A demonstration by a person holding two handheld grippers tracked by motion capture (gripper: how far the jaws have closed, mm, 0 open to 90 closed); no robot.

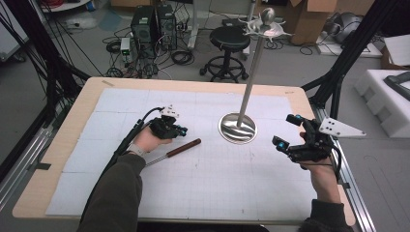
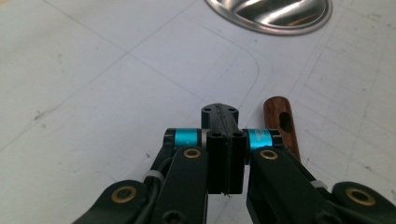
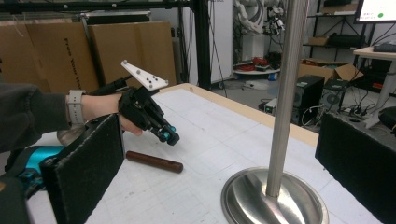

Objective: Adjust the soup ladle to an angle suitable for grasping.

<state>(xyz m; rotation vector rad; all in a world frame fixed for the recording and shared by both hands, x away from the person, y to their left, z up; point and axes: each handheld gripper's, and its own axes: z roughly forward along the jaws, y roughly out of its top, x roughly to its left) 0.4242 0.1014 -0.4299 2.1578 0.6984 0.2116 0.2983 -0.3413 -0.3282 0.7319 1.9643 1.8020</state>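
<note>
Left gripper (image 1: 180, 129), jaws pressed together and empty, hovers left of centre just above the wooden-handled tool (image 1: 173, 152) lying on the tabletop (image 1: 63, 145). Right gripper (image 1: 290, 130), jaws wide apart and empty, sits at right beside the steel stand (image 1: 238, 127).

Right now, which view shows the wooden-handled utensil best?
High view: the whole utensil, wooden handle and metal shaft, lies on the table. Right gripper view shows just its handle; left gripper view, only the handle's holed end.
</note>
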